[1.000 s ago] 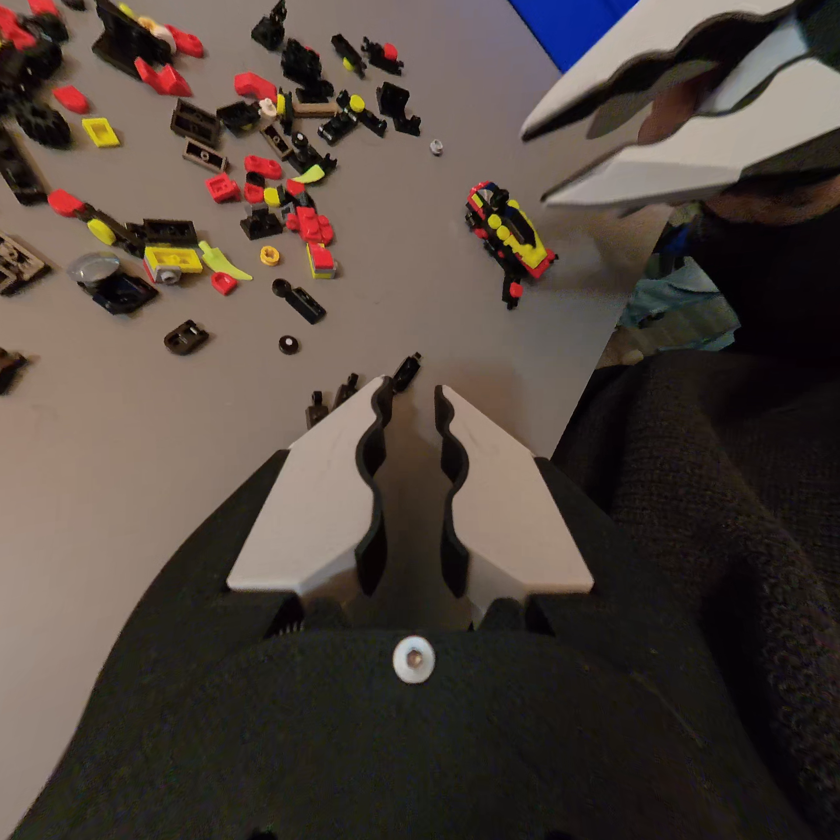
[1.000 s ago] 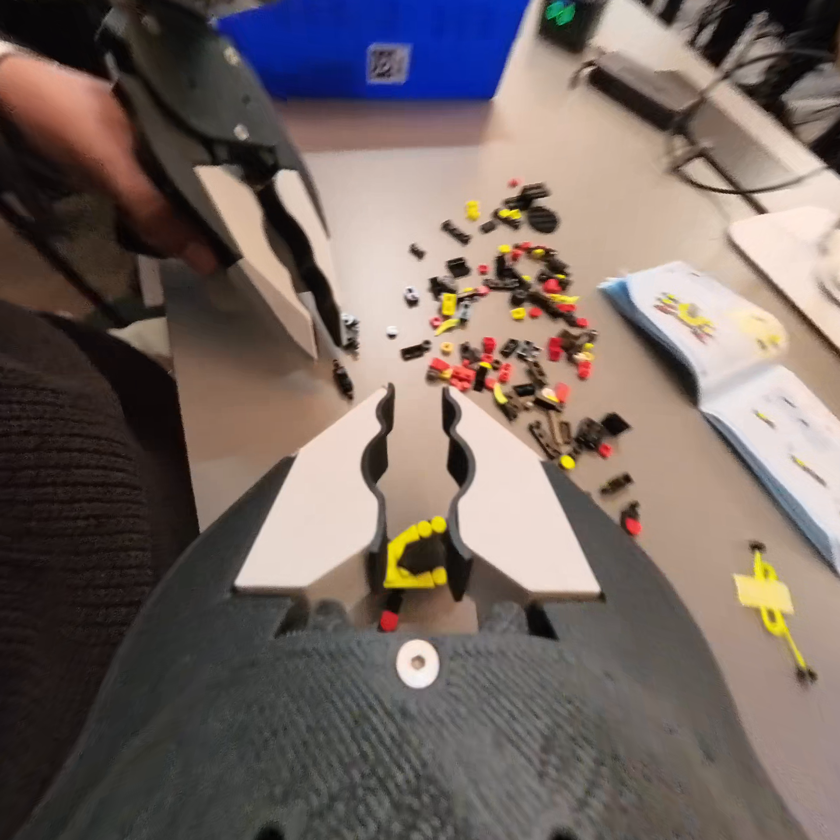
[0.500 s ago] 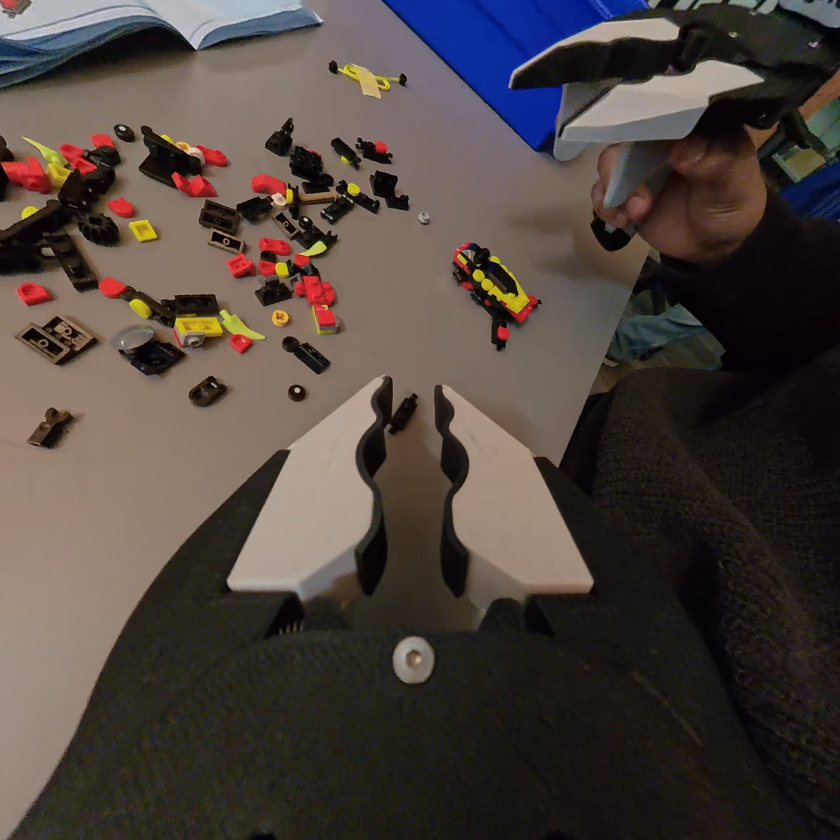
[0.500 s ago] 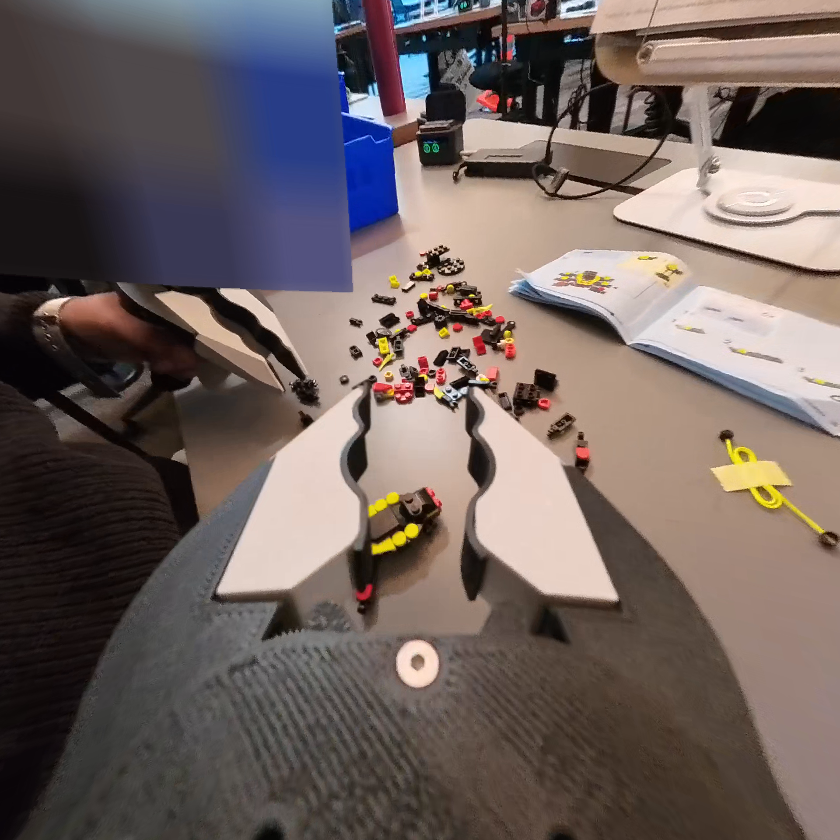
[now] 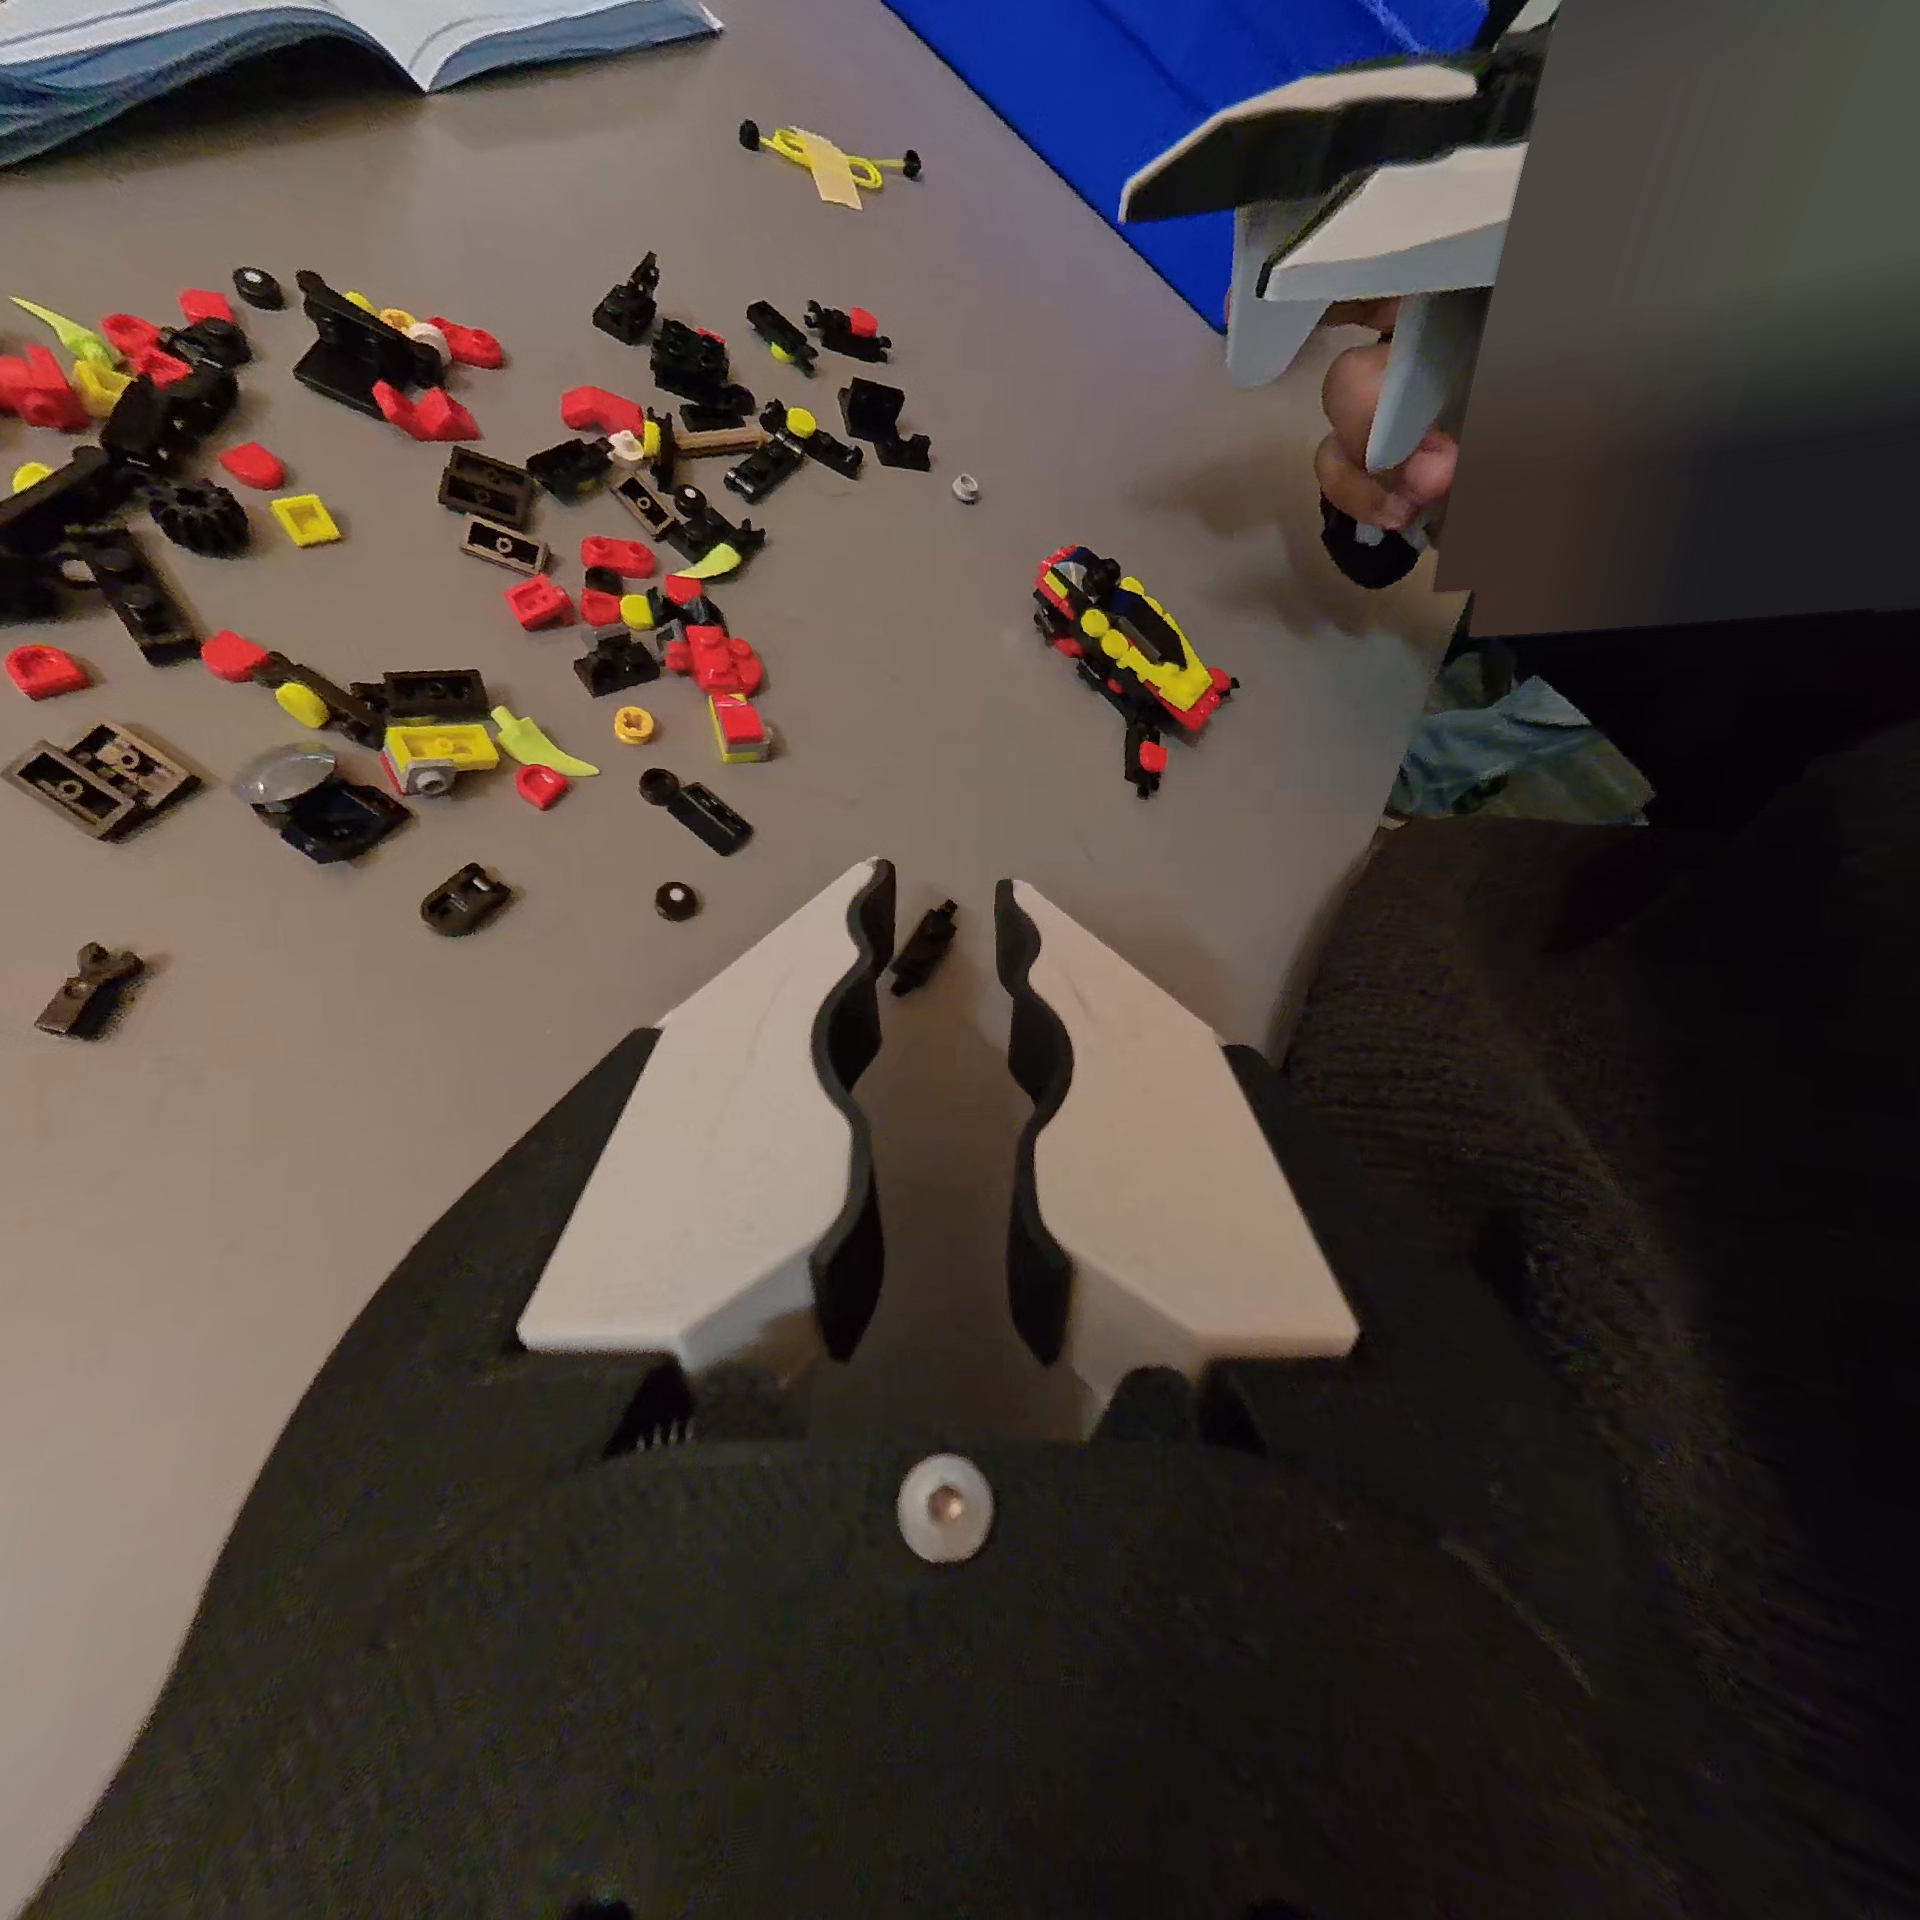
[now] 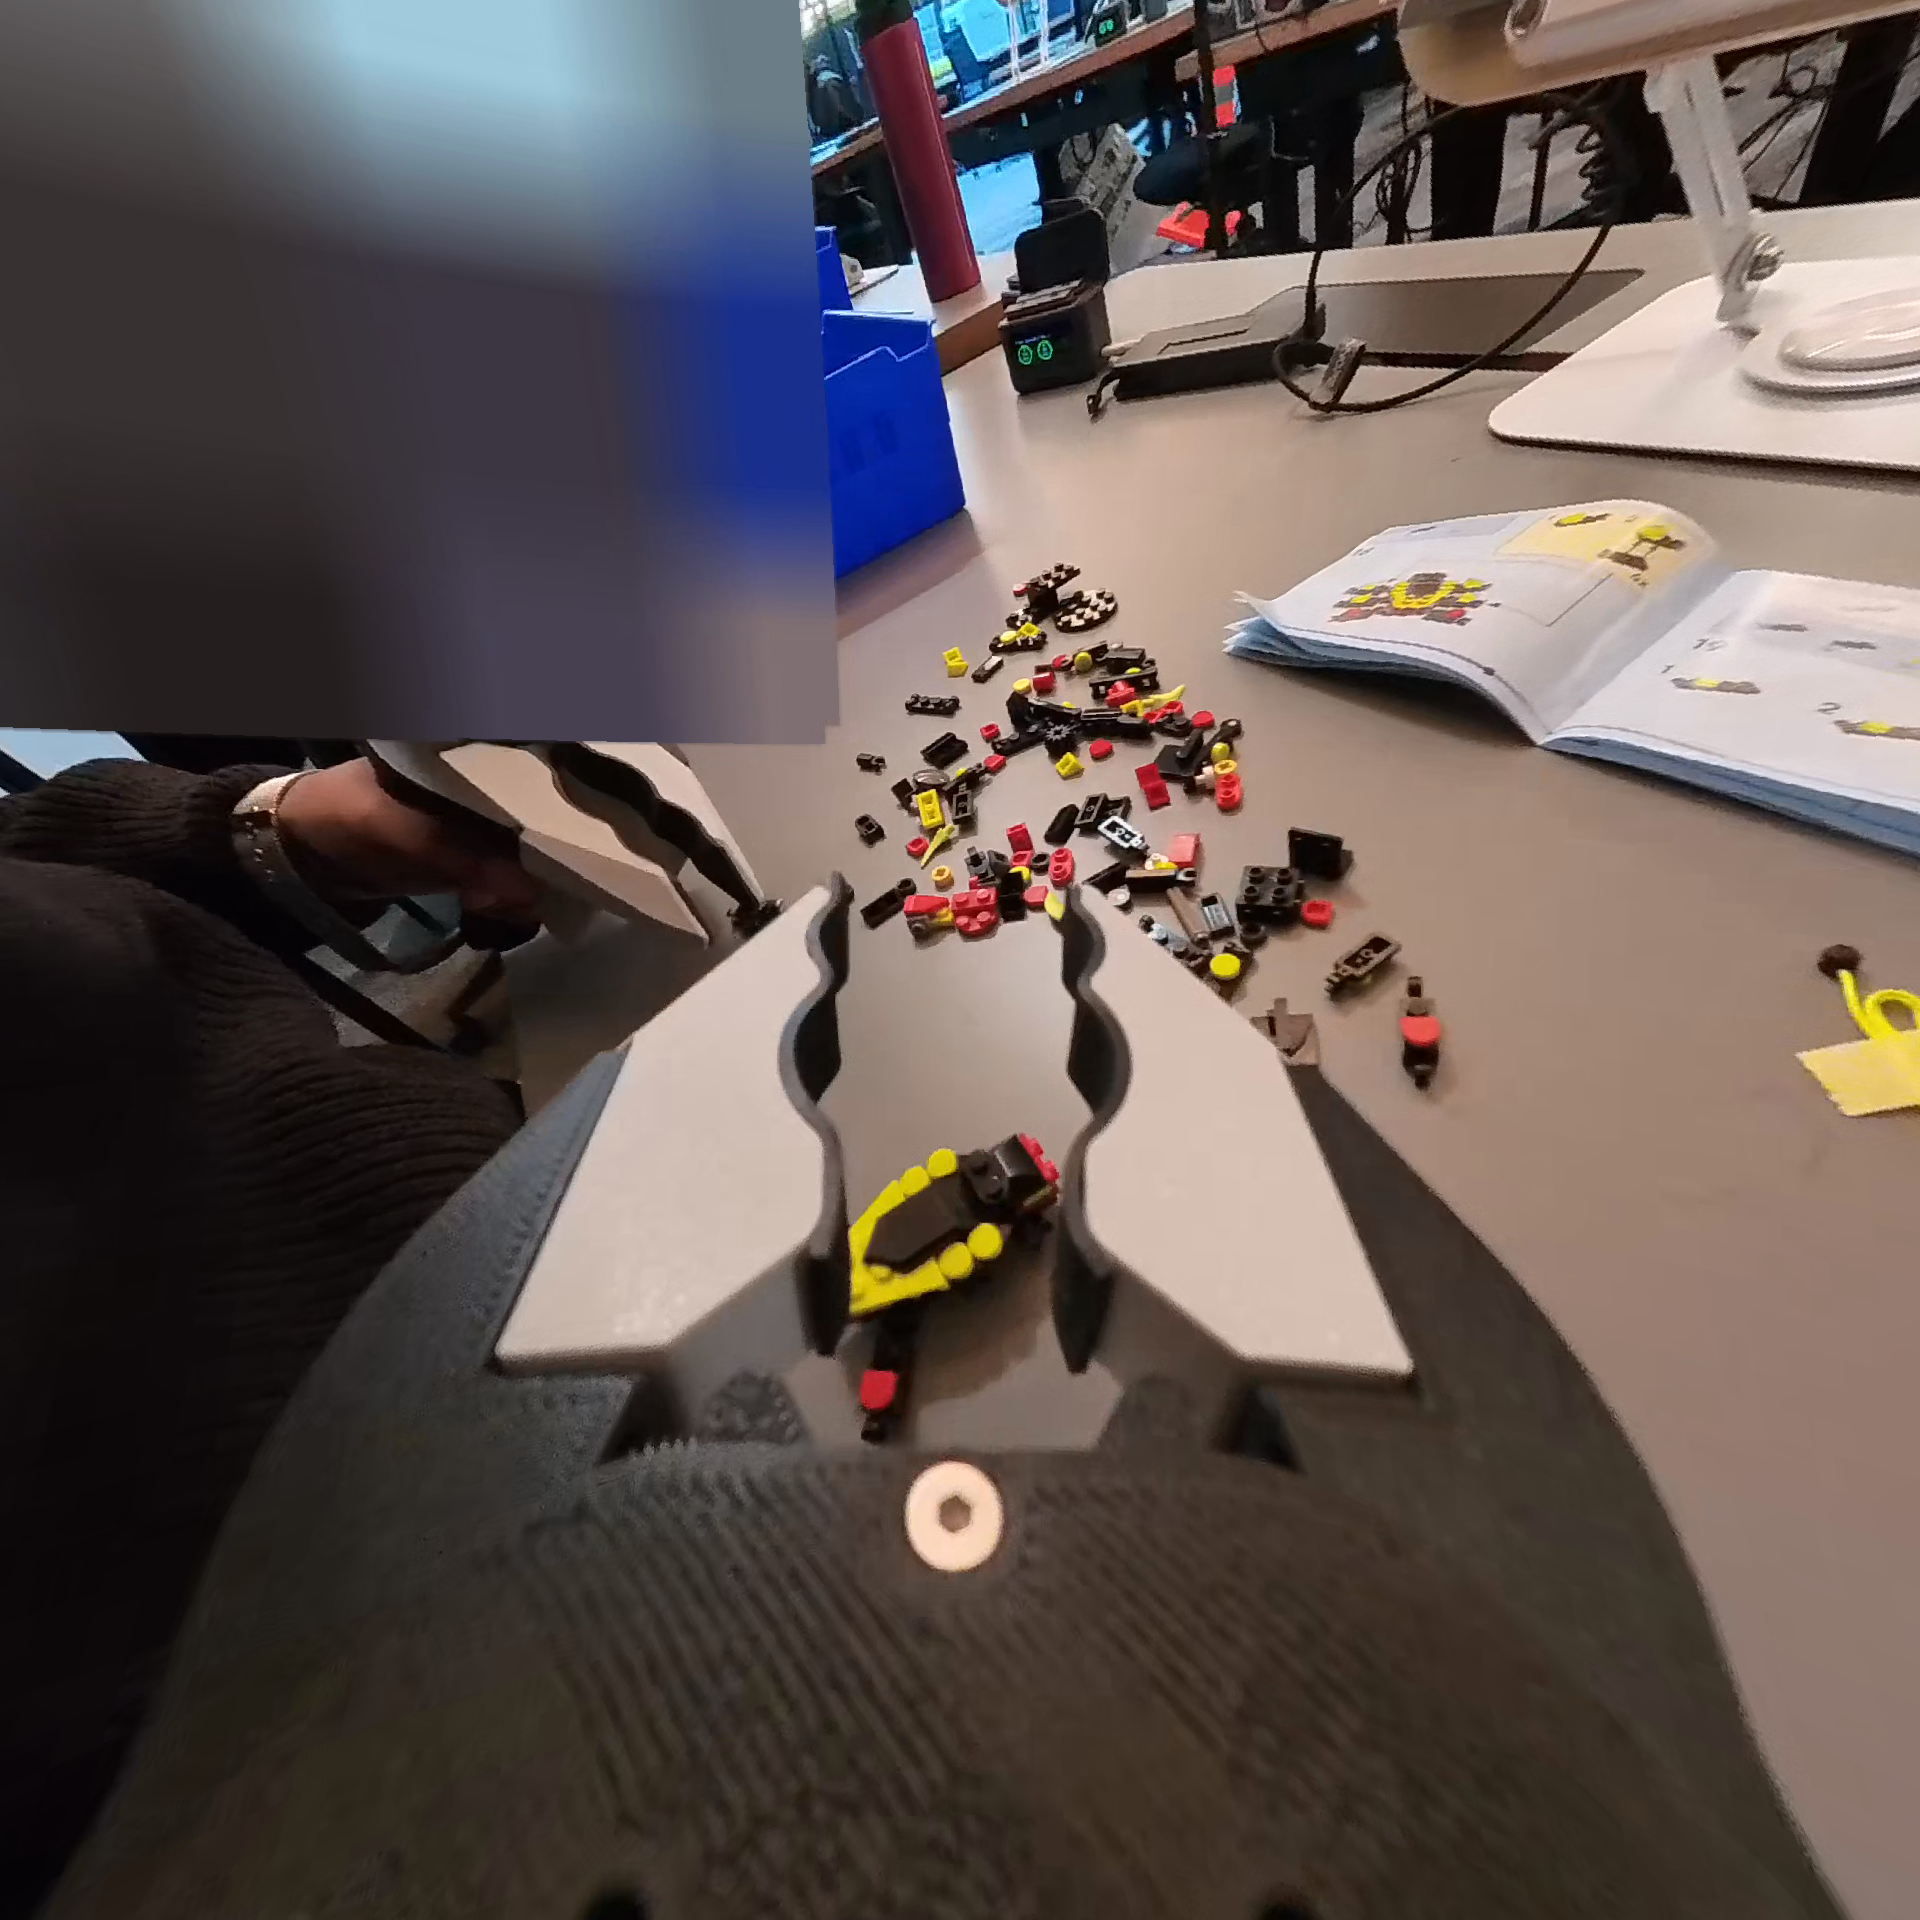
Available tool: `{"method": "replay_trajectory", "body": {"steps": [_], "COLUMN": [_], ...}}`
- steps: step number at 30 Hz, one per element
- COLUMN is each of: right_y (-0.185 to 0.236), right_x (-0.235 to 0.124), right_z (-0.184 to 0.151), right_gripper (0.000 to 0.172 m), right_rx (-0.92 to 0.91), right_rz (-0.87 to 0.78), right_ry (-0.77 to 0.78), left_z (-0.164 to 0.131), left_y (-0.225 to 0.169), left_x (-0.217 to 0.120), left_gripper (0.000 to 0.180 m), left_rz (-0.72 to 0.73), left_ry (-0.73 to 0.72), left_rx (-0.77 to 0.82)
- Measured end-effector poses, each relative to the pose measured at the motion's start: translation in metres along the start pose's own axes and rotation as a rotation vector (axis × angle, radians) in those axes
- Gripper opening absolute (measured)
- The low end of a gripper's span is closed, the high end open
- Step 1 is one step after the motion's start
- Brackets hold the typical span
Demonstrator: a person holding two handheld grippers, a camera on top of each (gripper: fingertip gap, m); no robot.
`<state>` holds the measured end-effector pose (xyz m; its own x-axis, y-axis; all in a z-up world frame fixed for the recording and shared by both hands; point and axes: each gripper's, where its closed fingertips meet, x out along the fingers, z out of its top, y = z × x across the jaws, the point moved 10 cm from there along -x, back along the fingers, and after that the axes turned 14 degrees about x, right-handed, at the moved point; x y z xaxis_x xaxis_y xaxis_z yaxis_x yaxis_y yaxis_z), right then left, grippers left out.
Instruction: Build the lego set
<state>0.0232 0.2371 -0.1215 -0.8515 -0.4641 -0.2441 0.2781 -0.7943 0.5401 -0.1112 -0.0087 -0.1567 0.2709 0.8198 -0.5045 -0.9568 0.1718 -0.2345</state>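
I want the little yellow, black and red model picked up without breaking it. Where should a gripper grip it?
Grip the built model across its long flanks at mid-body, coming from above. It lies flat and alone on the grey table, long and narrow; the thin black stalk with a red tip looks fragile, so avoid that end.

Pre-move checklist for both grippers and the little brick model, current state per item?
1. Right gripper open, holding nothing: ok.
2. Brick model resting on the table, clear of the right gripper: ok.
3. Small black piece between the left gripper fingertips: ok.
4. Left pads pressing that piece: not ok, a gap shows on one side.
5. Piece lifted off the table: cannot tell.
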Motion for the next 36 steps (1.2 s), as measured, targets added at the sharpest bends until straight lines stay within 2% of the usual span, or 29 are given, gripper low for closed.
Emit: {"method": "replay_trajectory", "body": {"steps": [11,36], "right_y": [-0.01,-0.019], "right_x": [0.001,0.003], "right_z": [0.001,0.001], "right_gripper": [0.038,0.039], "right_rx": [0.061,0.137], "right_rz": [0.014,0.047], "right_ry": [-0.021,-0.033], "left_z": [-0.001,-0.004], "left_y": [0.01,0.015], "left_x": [0.001,0.005], "left_gripper": [0.017,0.019], "left_rz": [-0.032,-0.052], "left_ry": [-0.041,-0.033], "left_rx": [-0.091,-0.131]}}
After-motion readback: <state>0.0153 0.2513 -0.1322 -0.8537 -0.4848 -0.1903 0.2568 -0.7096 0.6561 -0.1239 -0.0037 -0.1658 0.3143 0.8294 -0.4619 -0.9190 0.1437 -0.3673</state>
